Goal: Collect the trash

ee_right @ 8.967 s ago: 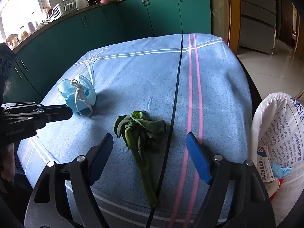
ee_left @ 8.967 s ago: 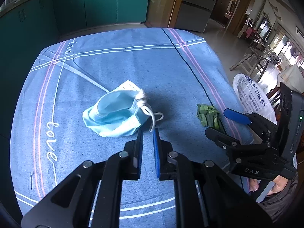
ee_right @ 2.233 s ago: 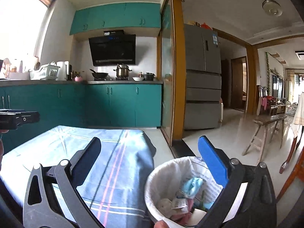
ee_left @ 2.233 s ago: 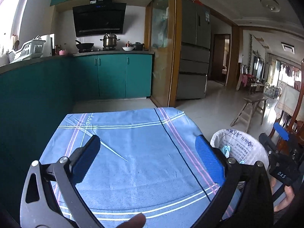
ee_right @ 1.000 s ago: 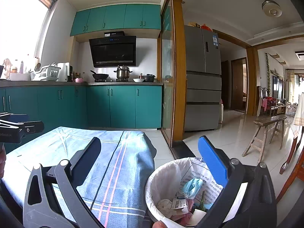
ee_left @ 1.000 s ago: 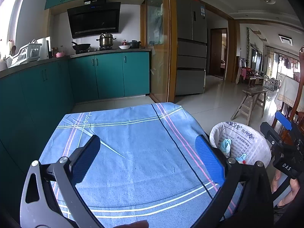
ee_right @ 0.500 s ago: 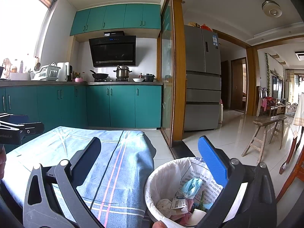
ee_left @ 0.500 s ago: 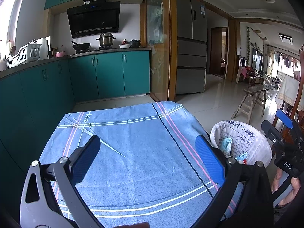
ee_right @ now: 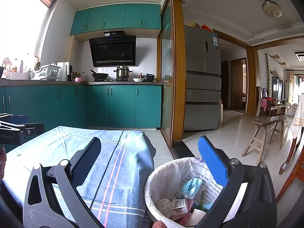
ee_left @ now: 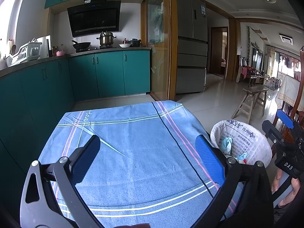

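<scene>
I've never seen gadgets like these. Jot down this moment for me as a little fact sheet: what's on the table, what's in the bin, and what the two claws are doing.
table: blue striped cloth, no trash seen on it
bin: white-lined trash bin beside the table's right edge
bin contents: blue face mask, crumpled paper, green stalk, other scraps
left gripper: open, holding nothing, above the cloth
right gripper: open, holding nothing, near the bin

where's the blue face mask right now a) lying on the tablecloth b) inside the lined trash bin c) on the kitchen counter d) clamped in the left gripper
b, the blue face mask sits among the other rubbish inside the lined trash bin, which stands beside the table.
</scene>
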The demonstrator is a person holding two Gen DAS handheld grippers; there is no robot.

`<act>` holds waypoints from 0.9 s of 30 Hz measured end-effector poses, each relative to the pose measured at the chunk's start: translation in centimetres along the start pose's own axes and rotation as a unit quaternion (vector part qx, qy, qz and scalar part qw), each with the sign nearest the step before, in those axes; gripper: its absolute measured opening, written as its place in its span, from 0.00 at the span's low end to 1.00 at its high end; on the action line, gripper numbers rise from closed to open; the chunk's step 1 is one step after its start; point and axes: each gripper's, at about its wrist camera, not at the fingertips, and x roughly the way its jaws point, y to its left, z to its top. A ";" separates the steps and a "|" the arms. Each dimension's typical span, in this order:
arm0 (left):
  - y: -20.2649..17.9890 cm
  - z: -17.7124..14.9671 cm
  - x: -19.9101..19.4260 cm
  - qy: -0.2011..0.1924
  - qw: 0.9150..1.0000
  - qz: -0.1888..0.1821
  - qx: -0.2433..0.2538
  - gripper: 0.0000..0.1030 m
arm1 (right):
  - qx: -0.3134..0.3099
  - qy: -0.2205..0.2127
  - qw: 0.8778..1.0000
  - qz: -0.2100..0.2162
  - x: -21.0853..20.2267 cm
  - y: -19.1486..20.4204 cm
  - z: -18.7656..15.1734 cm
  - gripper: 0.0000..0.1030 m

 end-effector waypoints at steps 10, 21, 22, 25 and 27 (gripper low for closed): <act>0.1 0.1 0.1 0.002 1.000 -0.002 -0.001 0.97 | 0.000 0.000 1.000 0.000 0.0 0.0 0.0 0.97; 0.1 0.0 0.2 0.004 1.000 -0.001 0.000 0.97 | 0.000 0.000 1.000 -0.001 -0.1 0.0 0.0 0.97; 0.1 -0.1 0.2 0.005 1.000 -0.001 0.000 0.97 | 0.000 0.001 1.000 -0.001 -0.1 0.0 0.0 0.97; 0.1 -0.1 0.2 0.005 1.000 -0.001 0.000 0.97 | 0.000 0.000 1.000 -0.001 0.0 0.0 0.0 0.97; 0.1 -0.1 0.2 0.004 1.000 -0.001 0.000 0.97 | 0.000 0.000 1.000 0.000 -0.1 0.0 0.0 0.97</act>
